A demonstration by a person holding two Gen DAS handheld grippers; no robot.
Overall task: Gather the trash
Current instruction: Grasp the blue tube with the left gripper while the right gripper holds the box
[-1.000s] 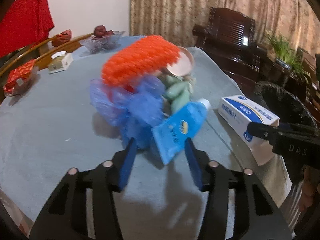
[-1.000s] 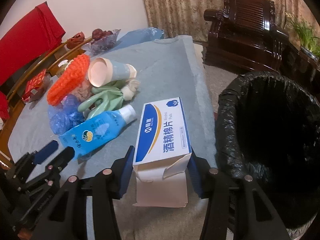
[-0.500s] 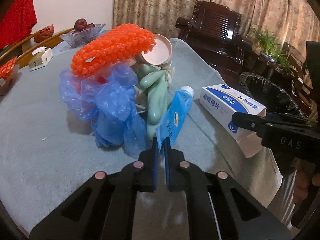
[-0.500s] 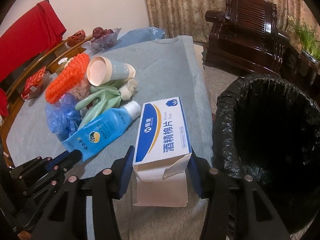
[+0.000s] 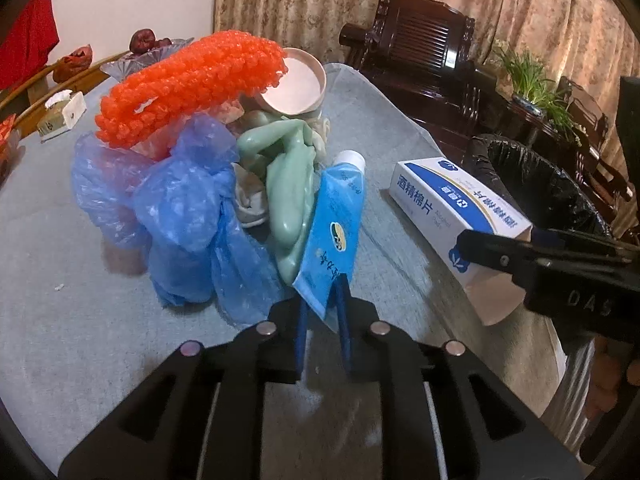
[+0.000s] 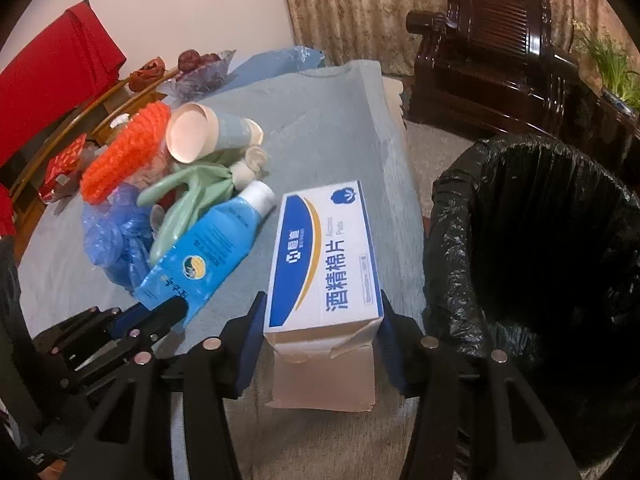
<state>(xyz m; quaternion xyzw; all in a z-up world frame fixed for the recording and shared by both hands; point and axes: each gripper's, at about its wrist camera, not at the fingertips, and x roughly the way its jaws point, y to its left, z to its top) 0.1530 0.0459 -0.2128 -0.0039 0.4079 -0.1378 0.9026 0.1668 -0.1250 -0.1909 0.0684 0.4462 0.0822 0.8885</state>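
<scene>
My left gripper (image 5: pixel 323 304) is shut on the crimped end of a blue tube (image 5: pixel 336 232), which is tilted up off the grey tablecloth; the tube also shows in the right wrist view (image 6: pixel 208 248). My right gripper (image 6: pixel 320 324) is shut on a white-and-blue box (image 6: pixel 324 256), its fingers against both sides of the box's open end; the box also shows in the left wrist view (image 5: pixel 456 216). Behind the tube lies a pile: blue plastic bags (image 5: pixel 180 204), an orange mesh (image 5: pixel 192 84), green gloves (image 5: pixel 288 184) and a paper cup (image 5: pixel 294 86).
A bin lined with a black bag (image 6: pixel 540 248) stands to the right of the table edge. Dark wooden chairs (image 6: pixel 492 36) and a plant (image 5: pixel 532 80) stand behind it. A glass fruit bowl (image 6: pixel 200 72) and a small box (image 5: pixel 60 114) sit at the far left.
My left gripper closed on the end of the blue tube and lifted it to stand on edge. My right gripper closed in against the box's sides.
</scene>
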